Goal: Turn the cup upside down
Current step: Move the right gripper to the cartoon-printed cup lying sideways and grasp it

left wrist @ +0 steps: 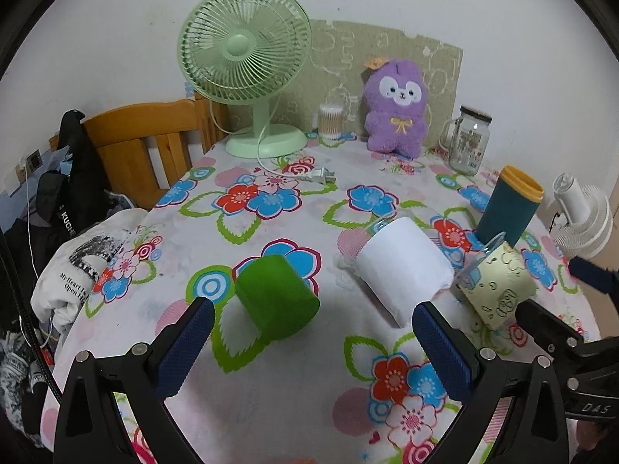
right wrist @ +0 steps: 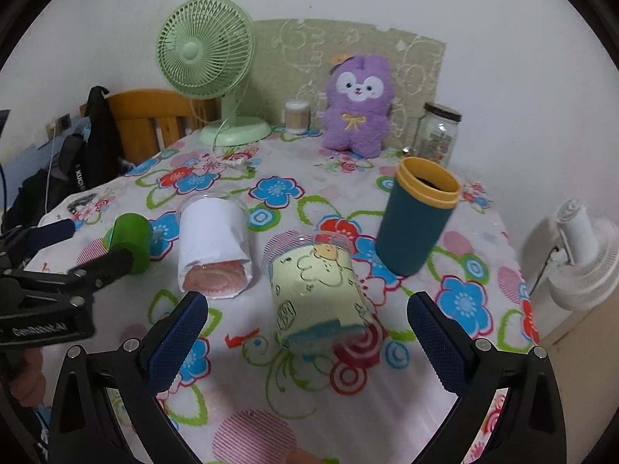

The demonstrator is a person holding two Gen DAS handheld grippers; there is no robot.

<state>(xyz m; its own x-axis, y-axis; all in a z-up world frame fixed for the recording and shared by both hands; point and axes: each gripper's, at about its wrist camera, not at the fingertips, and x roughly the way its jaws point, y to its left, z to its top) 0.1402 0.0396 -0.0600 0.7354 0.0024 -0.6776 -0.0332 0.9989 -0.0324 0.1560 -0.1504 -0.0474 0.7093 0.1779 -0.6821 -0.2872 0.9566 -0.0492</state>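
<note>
Three cups stand upside down on the flowered tablecloth: a green cup [left wrist: 276, 297] [right wrist: 131, 241], a clear cup wrapped in white paper [left wrist: 404, 270] [right wrist: 212, 249], and a clear cup with a pale yellow cartoon sleeve [left wrist: 499, 284] [right wrist: 321, 294]. A teal cup with a yellow rim [left wrist: 508, 208] [right wrist: 416, 216] stands upright, mouth up, further back on the right. My left gripper [left wrist: 313, 348] is open and empty, in front of the green and white cups. My right gripper [right wrist: 307, 344] is open and empty, its fingers either side of the yellow cup's near end.
At the table's back stand a green desk fan [left wrist: 247, 73] [right wrist: 209, 54], a cotton-swab jar [left wrist: 330, 121], a purple plush toy [left wrist: 396, 108] [right wrist: 358, 104] and a glass jar [left wrist: 468, 141] [right wrist: 437, 135]. A wooden chair [left wrist: 147, 143] with clothes is left; a white fan [right wrist: 584, 259] is right.
</note>
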